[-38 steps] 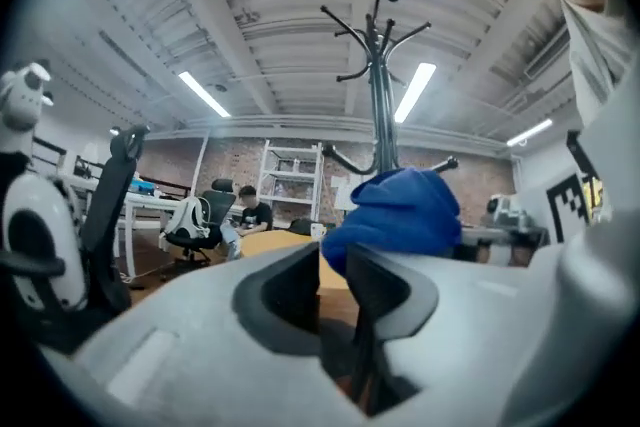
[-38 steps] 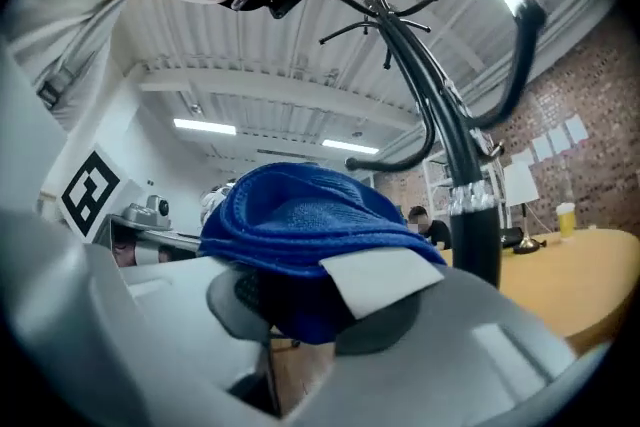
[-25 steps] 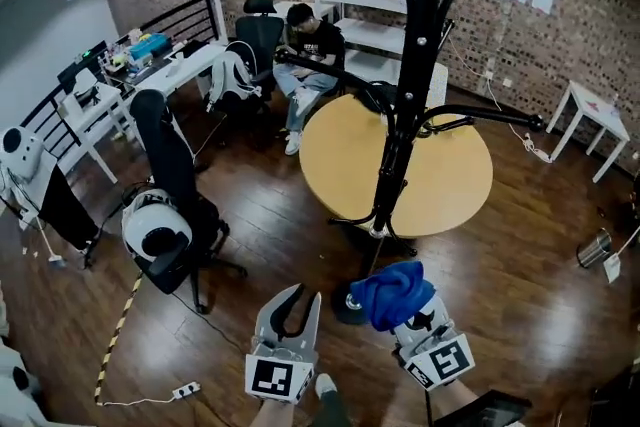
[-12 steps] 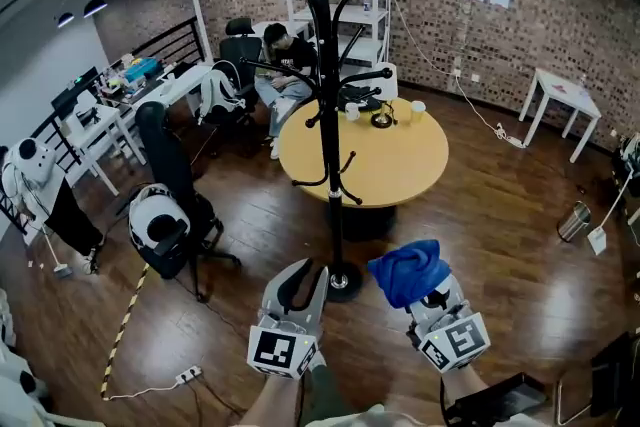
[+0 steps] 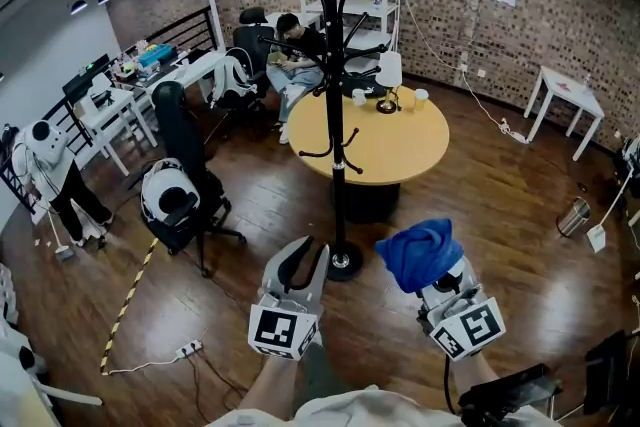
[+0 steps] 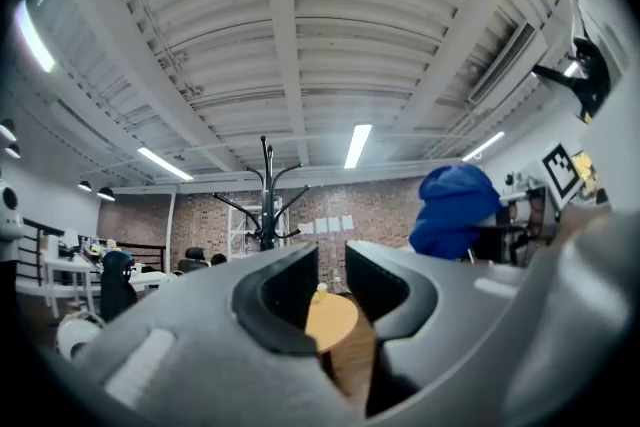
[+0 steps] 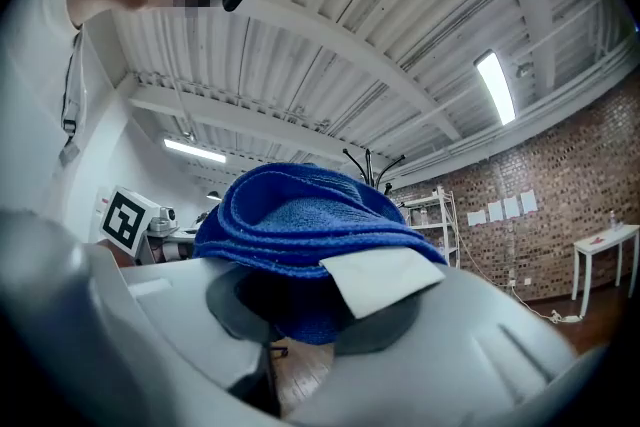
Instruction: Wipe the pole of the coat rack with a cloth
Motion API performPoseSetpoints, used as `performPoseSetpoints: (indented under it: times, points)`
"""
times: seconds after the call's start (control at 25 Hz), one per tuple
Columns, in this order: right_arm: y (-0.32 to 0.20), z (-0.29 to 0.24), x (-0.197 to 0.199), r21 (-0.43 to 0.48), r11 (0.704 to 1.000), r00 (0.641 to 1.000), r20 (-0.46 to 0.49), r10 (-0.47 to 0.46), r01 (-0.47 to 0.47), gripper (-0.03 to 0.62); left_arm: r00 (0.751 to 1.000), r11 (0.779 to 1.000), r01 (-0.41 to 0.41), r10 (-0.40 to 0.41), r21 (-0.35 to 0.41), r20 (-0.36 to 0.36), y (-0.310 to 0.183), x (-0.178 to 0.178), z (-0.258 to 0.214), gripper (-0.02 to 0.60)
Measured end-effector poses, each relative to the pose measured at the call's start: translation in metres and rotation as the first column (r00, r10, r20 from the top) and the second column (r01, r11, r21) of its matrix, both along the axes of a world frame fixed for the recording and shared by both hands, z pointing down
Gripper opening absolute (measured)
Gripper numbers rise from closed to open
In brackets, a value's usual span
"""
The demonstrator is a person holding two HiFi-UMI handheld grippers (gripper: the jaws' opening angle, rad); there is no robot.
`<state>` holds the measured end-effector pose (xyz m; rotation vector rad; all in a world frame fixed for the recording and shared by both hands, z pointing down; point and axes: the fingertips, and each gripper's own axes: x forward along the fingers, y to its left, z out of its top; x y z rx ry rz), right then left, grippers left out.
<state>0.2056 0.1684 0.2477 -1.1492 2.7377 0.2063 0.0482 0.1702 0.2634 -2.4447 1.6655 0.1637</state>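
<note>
The black coat rack [image 5: 334,115] stands on the wooden floor ahead of me, its round base [image 5: 343,262] just beyond my grippers. My left gripper [image 5: 303,253] is near the base, a little left of the pole, with only a narrow gap between its jaws and nothing in them. My right gripper [image 5: 432,267] is right of the base and shut on a bunched blue cloth [image 5: 418,252]. That cloth [image 7: 300,215] covers the jaws in the right gripper view, a white tag hanging from it. The rack's top [image 6: 264,205] shows far off beyond the left gripper [image 6: 331,265].
A round yellow table [image 5: 400,150] with cups stands right behind the rack. Black office chairs [image 5: 185,185] are at the left, and a person [image 5: 295,55] sits by the desks. A power strip [image 5: 188,349] lies on the floor at the left; a white side table [image 5: 565,100] is far right.
The head view has pulled back, so the rack has gone from looming overhead to fully in view. Both grippers keep their places, and the cloth stays in the right one.
</note>
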Motion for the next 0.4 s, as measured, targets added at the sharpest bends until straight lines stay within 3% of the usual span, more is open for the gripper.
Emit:
performPoseSetpoints:
  times: [0.4]
  points:
    - [0.040,0.002,0.016,-0.008,1.000,1.000,-0.002,0.024,-0.024,0.101,1.000,1.000,0.009,-0.009,-0.016,0.005,0.049,0.010,0.002,0.081]
